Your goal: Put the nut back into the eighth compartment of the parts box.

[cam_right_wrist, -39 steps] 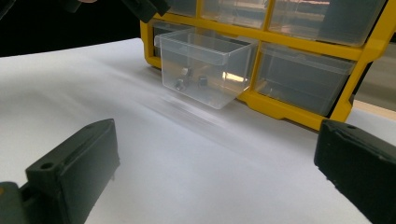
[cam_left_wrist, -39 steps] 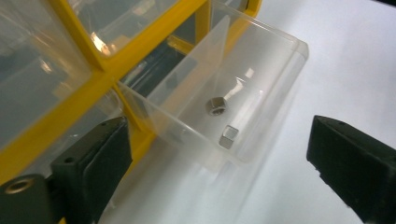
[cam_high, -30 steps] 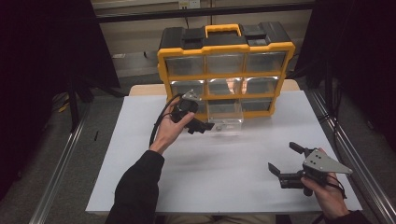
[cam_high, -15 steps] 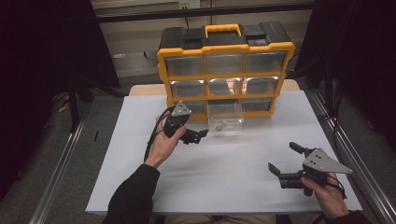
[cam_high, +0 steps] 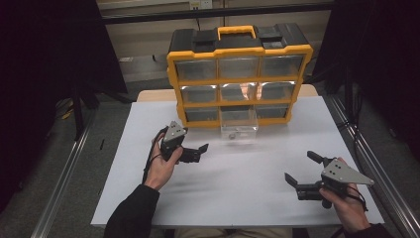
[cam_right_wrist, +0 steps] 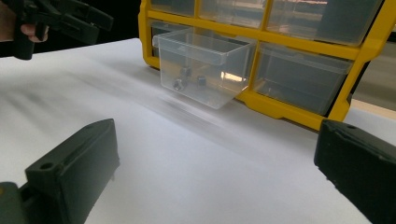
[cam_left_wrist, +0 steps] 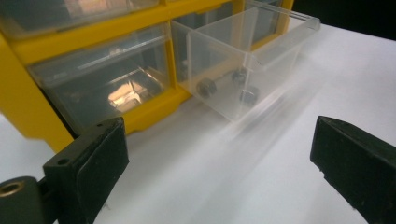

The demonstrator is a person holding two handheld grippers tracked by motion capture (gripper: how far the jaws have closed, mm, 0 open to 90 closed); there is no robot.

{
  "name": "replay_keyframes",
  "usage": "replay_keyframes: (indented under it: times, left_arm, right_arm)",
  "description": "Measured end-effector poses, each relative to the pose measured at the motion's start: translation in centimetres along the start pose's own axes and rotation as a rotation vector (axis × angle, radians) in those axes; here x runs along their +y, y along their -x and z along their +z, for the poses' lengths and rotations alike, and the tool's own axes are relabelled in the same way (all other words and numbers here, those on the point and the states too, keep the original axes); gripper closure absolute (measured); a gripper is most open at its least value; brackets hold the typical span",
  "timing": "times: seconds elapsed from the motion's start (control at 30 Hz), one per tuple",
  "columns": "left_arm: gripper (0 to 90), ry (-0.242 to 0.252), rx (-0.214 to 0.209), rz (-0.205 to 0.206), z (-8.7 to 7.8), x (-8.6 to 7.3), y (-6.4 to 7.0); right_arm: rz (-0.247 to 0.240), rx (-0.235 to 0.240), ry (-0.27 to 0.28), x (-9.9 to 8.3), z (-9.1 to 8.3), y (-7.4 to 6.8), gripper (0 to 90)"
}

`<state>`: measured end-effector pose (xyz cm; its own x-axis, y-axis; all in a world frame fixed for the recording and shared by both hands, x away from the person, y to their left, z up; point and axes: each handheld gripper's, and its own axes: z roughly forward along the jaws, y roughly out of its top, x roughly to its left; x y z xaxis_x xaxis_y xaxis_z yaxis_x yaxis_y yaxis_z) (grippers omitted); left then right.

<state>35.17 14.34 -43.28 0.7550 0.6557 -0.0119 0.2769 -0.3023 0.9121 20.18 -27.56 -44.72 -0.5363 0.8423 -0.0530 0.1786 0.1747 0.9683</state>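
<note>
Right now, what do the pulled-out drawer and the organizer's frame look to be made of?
The drawer looks like clear, glossy hard plastic: small dark parts inside show through its walls. The organizer's frame looks like opaque yellow moulded plastic with a smooth, slightly shiny face; its black top seems plastic too.

The white bench [cam_high: 233, 178] carries a yellow organizer case [cam_high: 239, 74] standing at its far edge, centred. The case's clear middle bottom drawer [cam_high: 239, 125] juts out toward the near side, holding small dark parts.
</note>
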Motion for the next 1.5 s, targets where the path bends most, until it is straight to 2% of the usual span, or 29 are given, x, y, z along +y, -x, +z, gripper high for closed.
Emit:
replay_keyframes:
  times: [0.1,0.17,0.23,0.33,0.4,0.5,0.57,0.6,0.67,0.7,0.77,0.9,0.93,1.03,1.13,1.2,1.37,1.4,1.5]
  left_arm:
    - [4.6,0.033,0.019,-0.019,-0.9,-0.8,0.0]
    - [3.8,0.059,0.012,-0.069,-1.4,-1.4,0.0]
    - [3.5,0.05,0.045,-0.023,-2.1,-1.8,0.2]
    - [3.1,0.056,0.044,-0.045,-3.1,-2.4,0.3]
    - [2.5,0.049,0.057,-0.037,-3.7,-2.9,0.4]
    - [2.4,0.045,0.083,-0.048,-4.6,-3.5,0.4]
    - [2.3,0.062,0.095,-0.058,-5.3,-3.9,0.3]
    - [2.2,0.07,0.087,-0.073,-5.8,-4.1,0.3]
    - [2.1,0.09,0.08,-0.068,-6.7,-4.4,0.3]
    - [2.1,0.093,0.093,-0.055,-7.2,-4.7,0.2]
    - [2.3,0.097,0.107,-0.072,-8.3,-5.3,0.0]
    - [2.6,0.122,0.167,-0.106,-10.4,-6.5,-0.3]
    - [2.7,0.139,0.17,-0.138,-10.7,-6.7,-0.2]
    - [4.0,0.135,0.191,-0.142,-11.5,-6.9,0.0]
    - [4.0,0.127,0.185,-0.148,-12.1,-7.2,0.5]
    - [4.1,0.119,0.184,-0.131,-12.5,-7.3,0.8]
    - [4.1,0.131,0.209,-0.124,-13.3,-7.5,1.5]
    - [4.1,0.132,0.203,-0.122,-13.4,-7.5,1.5]
    - [4.4,0.148,0.221,-0.105,-13.5,-7.2,1.5]
  right_arm:
    - [0.005,-0.005,-0.001,0.0,0.0,0.0,0.0]
    - [0.001,0.001,-0.001,0.0,0.0,0.0,0.0]
    - [0.003,0.001,0.002,0.0,0.0,0.0,0.0]
    - [0.002,0.001,0.0,0.0,0.0,0.0,0.0]
    - [0.002,0.004,0.001,0.0,0.0,-0.1,0.0]
    - [0.003,0.003,0.002,0.0,0.0,0.0,0.0]
    - [0.002,0.002,0.003,0.0,0.0,-0.1,0.0]
    - [0.004,0.0,0.004,0.0,0.0,-0.1,0.0]
    - [0.006,-0.003,0.002,0.0,-0.1,0.0,0.0]
    - [0.006,-0.004,0.006,0.0,-0.1,0.0,0.0]
    - [0.007,-0.007,0.005,0.0,-0.1,0.0,0.0]
    - [0.019,-0.012,0.002,0.0,-0.1,0.0,0.0]
    - [0.019,-0.015,0.002,0.0,-0.1,0.0,0.0]
    - [0.018,-0.021,0.006,0.0,0.0,0.0,0.0]
    - [0.024,-0.022,0.009,0.1,0.0,0.1,0.0]
    - [0.028,-0.028,0.01,0.1,0.1,0.1,0.0]
    - [0.041,-0.044,0.014,0.1,0.0,0.3,0.0]
    - [0.039,-0.044,0.015,0.1,0.0,0.3,0.0]
    - [0.038,-0.037,0.013,0.0,0.0,0.2,0.0]
